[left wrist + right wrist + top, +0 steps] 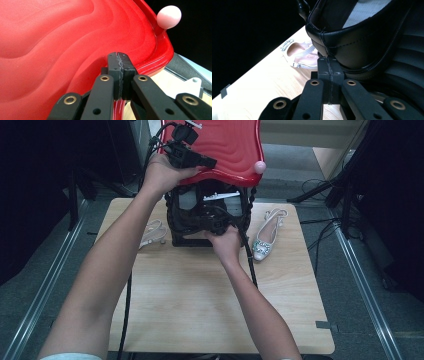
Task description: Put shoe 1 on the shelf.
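The red lid is pinched at its edge by the left gripper and held up. The right gripper, jaws pressed together, is beside a black shoe; likely it gets packed next.

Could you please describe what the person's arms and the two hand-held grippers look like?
Both forearms are bare, with a pale sleeve edge showing at the bottom of the high view. The left hand-held gripper and the right hand-held gripper are matte black, each with two flat blocky jaws on linkage arms fixed by brass-coloured rivets. A black cable trails from the left one, and a white plate lies by the right one.
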A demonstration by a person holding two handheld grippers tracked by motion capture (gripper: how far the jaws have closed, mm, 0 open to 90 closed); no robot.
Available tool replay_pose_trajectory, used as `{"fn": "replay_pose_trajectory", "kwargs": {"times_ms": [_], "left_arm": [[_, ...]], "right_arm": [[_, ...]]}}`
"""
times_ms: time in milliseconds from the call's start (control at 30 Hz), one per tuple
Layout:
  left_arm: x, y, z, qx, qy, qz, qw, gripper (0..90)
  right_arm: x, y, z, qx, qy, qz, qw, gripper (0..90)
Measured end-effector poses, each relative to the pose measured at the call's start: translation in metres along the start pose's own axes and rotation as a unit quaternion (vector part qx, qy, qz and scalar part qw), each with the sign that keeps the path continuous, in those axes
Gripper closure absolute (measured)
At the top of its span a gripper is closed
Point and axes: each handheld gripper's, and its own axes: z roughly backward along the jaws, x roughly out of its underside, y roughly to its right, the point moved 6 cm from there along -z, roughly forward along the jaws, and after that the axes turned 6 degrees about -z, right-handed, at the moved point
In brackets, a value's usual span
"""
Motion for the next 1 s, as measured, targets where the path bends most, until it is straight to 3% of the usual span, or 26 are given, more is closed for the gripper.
{"fn": "replay_pose_trajectory", "kwargs": {"times_ms": [133,200,300,367,500,633,767,867,1000], "left_arm": [[0.000,0.001,0.001,-0.003,0.001,-0.001,1.0000,89.3],[0.000,0.001,0.002,-0.008,0.000,-0.001,1.0000,87.5],[0.001,0.000,0.005,0.005,0.000,0.023,0.9997,84.6],[0.000,0.001,0.008,0.005,-0.002,0.027,0.9996,83.0],[0.001,0.005,0.015,0.002,-0.017,0.025,0.9995,77.3],[0.003,0.014,0.026,0.007,-0.020,0.020,0.9996,70.3],[0.006,0.024,0.037,0.014,-0.029,0.001,0.9995,64.7],[0.009,0.030,0.046,0.020,-0.022,0.003,0.9996,58.9],[0.020,0.038,0.054,0.025,-0.016,0.012,0.9995,52.0]], "right_arm": [[0.006,0.000,-0.006,0.010,-0.016,0.006,0.9998,90.0],[0.007,0.000,-0.004,0.003,-0.007,0.003,1.0000,90.0],[0.010,-0.002,0.007,-0.008,-0.002,0.004,1.0000,90.0],[0.014,-0.006,0.017,-0.010,-0.006,0.022,0.9997,90.0],[0.023,-0.010,0.037,-0.019,0.007,0.037,0.9991,90.0],[0.034,-0.007,0.051,-0.025,0.009,0.028,0.9992,85.4],[0.045,-0.002,0.063,-0.027,0.011,0.026,0.9993,76.5],[0.055,0.002,0.069,-0.030,0.010,0.022,0.9993,67.1],[0.065,0.005,0.076,-0.028,0.016,0.035,0.9989,51.2]]}}
